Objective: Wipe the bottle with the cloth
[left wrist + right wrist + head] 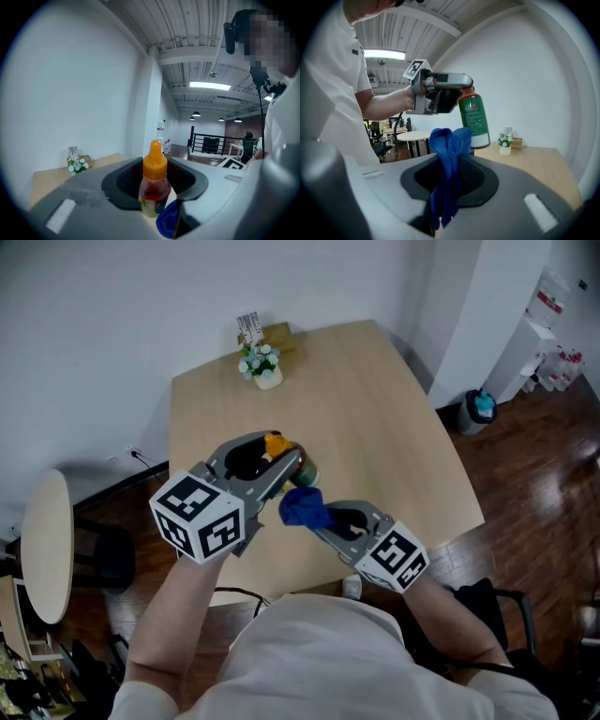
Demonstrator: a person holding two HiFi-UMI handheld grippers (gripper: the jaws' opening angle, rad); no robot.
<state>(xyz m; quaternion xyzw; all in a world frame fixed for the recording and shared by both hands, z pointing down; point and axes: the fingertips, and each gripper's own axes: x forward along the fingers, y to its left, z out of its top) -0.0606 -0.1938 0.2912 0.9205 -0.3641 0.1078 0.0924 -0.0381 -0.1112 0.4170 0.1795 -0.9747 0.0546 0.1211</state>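
Left arm: bare forearm reaches forward from a white sleeve, raising the left gripper [284,457] over the near half of the tabletop [394,418].
Right arm: forearm angled inward, so the right gripper [323,518] points up and left at the other gripper, just below it.
Left jaws: partly apart, clamped on the upper body of the bottle [153,187], with a dark ribbed pad on each side.
Right jaws: pinched on the cloth [449,154], which stands up between the pads and hangs down behind them.
Bottle: clear plastic with a rounded shoulder and an orange nozzle cap; reddish contents, a green label and a pale band at the base.
Bottle position: in the air, off the wood, between the left pads, with its lower body sticking out past them.
Cloth: deep blue, soft and napped, bunched in thick folds.
Cloth to bottle: its top fold lies at the bottle's lower body; whether they touch cannot be told.
Tabletop: pale wood grain, smooth, with rounded corners.
Far edge: a small pot of flowers [261,365] beside the wall.
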